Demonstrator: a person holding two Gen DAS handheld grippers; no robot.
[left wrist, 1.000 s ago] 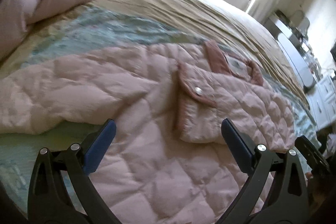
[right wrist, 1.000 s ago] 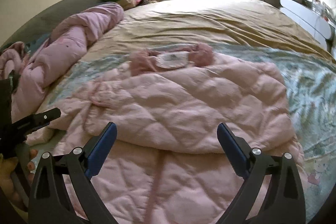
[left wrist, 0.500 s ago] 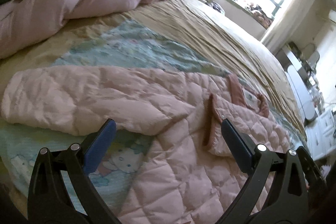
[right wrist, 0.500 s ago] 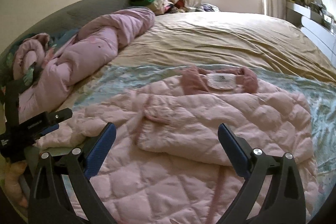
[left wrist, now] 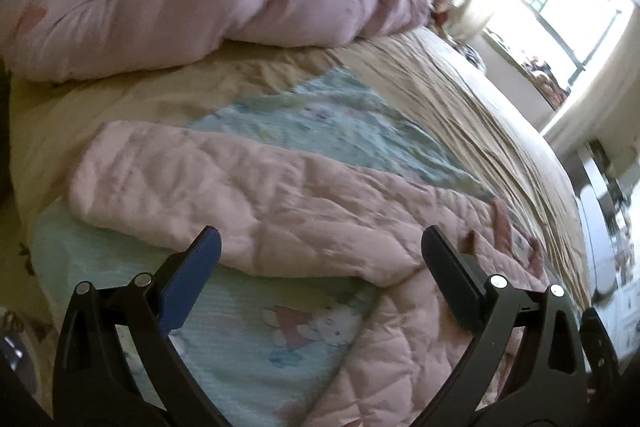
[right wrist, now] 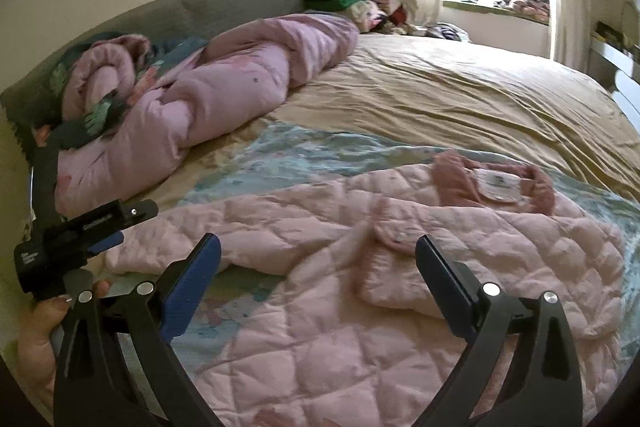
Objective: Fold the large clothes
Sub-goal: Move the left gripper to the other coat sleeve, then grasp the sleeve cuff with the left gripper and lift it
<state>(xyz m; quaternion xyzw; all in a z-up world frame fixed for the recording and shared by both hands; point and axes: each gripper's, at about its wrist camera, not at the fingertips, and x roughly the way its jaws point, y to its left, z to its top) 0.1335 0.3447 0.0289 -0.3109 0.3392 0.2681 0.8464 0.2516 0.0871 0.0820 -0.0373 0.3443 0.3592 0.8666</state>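
Quilted pink jacket [right wrist: 400, 267] lies on the bed [right wrist: 460, 95], on a pale blue cartoon-print sheet [left wrist: 256, 339] that covers the near part of the tan bedspread.

Left to right, right wrist view: a hand [right wrist: 36, 331] at the left edge holds the left gripper [right wrist: 92, 227], seen side-on beside the end of the jacket's outstretched sleeve [right wrist: 224, 231]. That sleeve is unfolded and runs straight out from the body toward the left. At centre, the other sleeve or front panel is already folded in across the chest, its darker pink cuff [right wrist: 388, 227] lying on top. Further right, the dark pink collar [right wrist: 496, 183] with a white label sits at the far edge of the jacket.

Left wrist view: left gripper [left wrist: 320, 267] has its jaws spread wide, nothing between them, hovering over the sleeve [left wrist: 224, 195]; no contact visible. Frame is motion-blurred.

Right gripper [right wrist: 316, 275]: jaws wide apart and empty, above the lower body of the jacket.

Progress estimate: early to middle. One side folded in; the left sleeve not yet folded; the lengthwise fold of the body also appears undone. Likely next step: grasp the left sleeve near its end and carry it across the chest.

A rolled pink duvet [right wrist: 224, 95] lies well apart at the head of the bed.
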